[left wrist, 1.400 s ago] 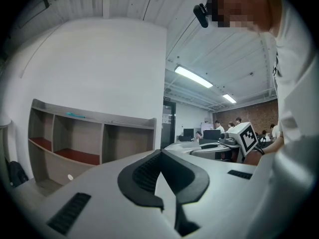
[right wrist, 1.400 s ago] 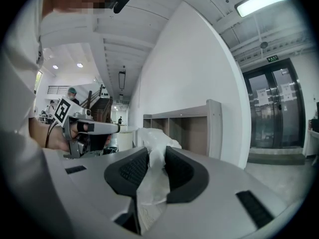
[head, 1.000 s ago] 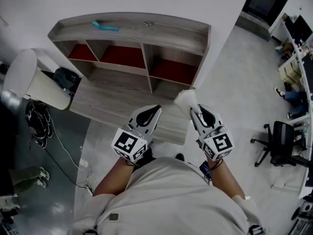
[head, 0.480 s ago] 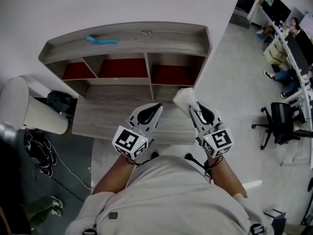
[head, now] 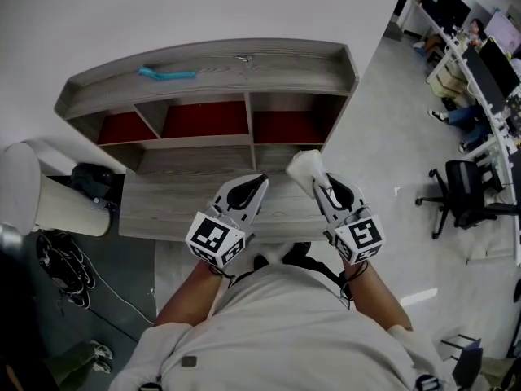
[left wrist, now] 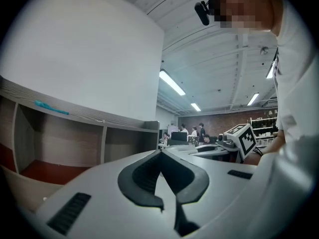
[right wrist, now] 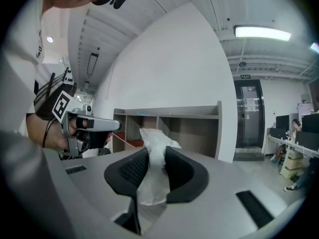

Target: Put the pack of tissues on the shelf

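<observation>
The white pack of tissues [head: 307, 166] sticks out of my right gripper [head: 316, 177], which is shut on it. In the right gripper view the crumpled pack [right wrist: 154, 139] sits squeezed between the dark pads. The grey wooden shelf [head: 244, 62] stands against the wall ahead, with three red-floored compartments and a lower ledge [head: 187, 202]. Both grippers hover level over that ledge's near edge. My left gripper [head: 259, 181] is beside the right one, its jaws shut with nothing between them [left wrist: 160, 152]. The shelf also shows ahead in both gripper views [right wrist: 169, 114] [left wrist: 75, 117].
A teal object [head: 167, 73] lies on the shelf's top board. A white cylinder [head: 32, 192], a black bag [head: 88, 177] and cables [head: 61, 259] lie on the floor to the left. To the right are an office chair [head: 460, 195] and desks with people [head: 476, 63].
The person has stepped nearer and turned, so the shelf now lies squarer in front. Both grippers have gone along together. The right one still grips the pack.
</observation>
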Available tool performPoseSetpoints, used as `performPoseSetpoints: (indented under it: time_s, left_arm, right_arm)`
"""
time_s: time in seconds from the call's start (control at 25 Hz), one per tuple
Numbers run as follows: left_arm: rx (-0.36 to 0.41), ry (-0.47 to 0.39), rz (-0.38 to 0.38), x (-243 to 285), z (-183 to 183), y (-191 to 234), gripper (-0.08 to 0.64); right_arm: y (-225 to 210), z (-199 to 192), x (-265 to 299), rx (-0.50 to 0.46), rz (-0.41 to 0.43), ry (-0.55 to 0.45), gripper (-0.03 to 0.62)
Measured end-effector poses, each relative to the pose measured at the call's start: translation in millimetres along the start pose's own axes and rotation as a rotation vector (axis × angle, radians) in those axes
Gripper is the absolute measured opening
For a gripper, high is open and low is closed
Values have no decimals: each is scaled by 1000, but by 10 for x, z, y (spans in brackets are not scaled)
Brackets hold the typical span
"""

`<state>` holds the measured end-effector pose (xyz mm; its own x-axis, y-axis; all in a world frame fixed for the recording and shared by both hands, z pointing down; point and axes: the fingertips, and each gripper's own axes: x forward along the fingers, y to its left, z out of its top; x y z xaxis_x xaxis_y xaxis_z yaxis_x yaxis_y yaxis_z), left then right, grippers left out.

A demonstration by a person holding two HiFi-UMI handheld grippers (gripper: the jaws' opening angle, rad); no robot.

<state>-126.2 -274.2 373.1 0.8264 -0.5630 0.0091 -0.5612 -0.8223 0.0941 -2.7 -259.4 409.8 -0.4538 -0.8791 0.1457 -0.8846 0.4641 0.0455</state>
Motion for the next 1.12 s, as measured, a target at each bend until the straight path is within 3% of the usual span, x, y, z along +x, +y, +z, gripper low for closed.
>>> performPoseSetpoints:
  time_s: [0.36,1.12]
  left_arm:
    - [-6,20,39,211,-111,189,15]
    - [-46,92,110,801,-505,902,15]
  right_arm:
    - [-232,-184,404,48,28,15,107]
    - [-674,-733,1472,45,78,92,108]
